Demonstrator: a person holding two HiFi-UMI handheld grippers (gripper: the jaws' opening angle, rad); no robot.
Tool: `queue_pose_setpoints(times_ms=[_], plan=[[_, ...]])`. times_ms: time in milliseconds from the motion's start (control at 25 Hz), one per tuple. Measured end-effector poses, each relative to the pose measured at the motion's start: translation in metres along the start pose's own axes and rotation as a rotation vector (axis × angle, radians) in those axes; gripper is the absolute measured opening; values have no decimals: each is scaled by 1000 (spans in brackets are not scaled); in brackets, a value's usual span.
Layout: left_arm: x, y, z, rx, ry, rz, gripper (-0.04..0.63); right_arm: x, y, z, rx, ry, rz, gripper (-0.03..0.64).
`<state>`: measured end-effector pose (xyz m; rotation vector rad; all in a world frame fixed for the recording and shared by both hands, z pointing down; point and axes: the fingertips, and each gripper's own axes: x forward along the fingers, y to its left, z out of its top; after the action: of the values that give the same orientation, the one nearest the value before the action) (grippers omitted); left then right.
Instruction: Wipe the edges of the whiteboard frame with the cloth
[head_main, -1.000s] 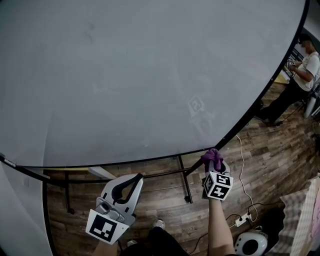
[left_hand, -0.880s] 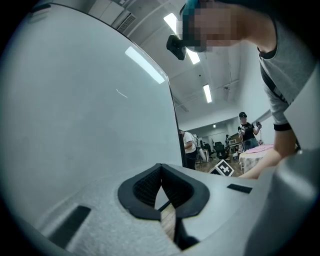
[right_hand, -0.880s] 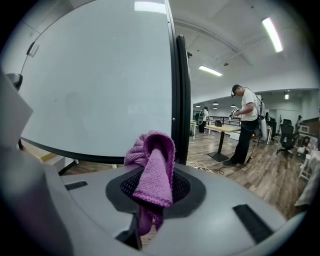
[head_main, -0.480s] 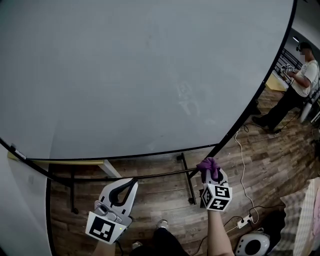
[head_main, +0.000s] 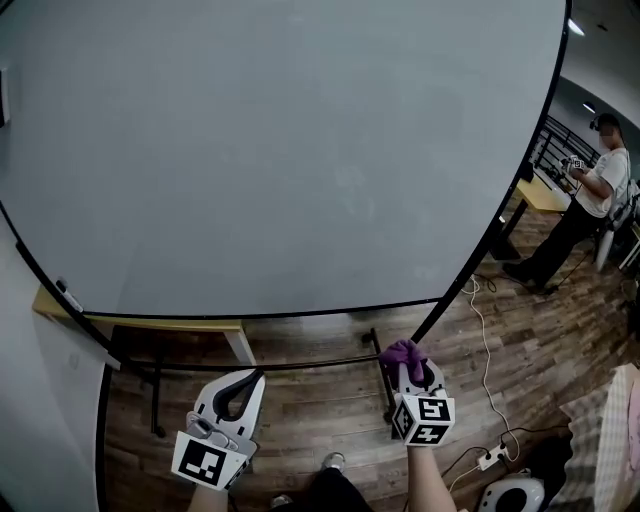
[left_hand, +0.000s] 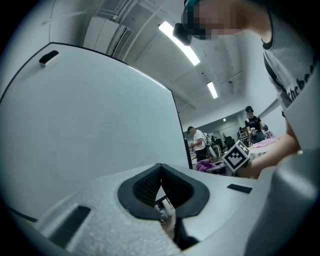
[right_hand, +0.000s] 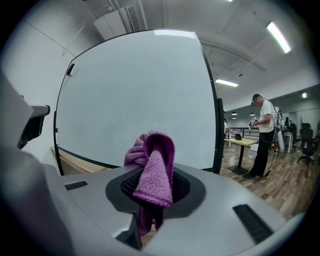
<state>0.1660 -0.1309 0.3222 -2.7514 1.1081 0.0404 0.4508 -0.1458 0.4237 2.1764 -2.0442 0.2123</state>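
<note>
Right gripper (head_main: 411, 364): clamps the cloth (head_main: 403, 352) between its jaws; sits lower and further left in the head view than a second ago.
Cloth: purple, bunched, folds over the jaw tips in the right gripper view (right_hand: 152, 167); lies just below the lower right corner of the frame (head_main: 300, 312), beside the black stand leg (contact with either cannot be told); lay closer to that corner a second ago.
Left gripper (head_main: 257, 376): jaws pressed together at the tips, nothing between them (left_hand: 160, 167); hangs below the frame's bottom edge, apart from it; also lower in the head view than before.
Whiteboard (head_main: 300, 150): bare grey-white surface, black frame; fills more of the head view than a second ago, with its left edge now showing too.
Table (head_main: 140, 323): pale top, behind the board's lower left; more of it shows than earlier.
Person (head_main: 590, 195): stands well apart at far right on the wooden floor (head_main: 500, 340).
Power strip (head_main: 489, 459): on the floor at lower right.
</note>
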Motion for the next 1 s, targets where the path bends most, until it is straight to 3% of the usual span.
queue_pose_setpoints(times_ms=[440,1000], plan=[[-92,26,10,30,-13,87,17,-69,74,26,-53,-72,78,61],[-166,33,19,62,-23,170,17,-138,120,43,-48,-134,145,61]])
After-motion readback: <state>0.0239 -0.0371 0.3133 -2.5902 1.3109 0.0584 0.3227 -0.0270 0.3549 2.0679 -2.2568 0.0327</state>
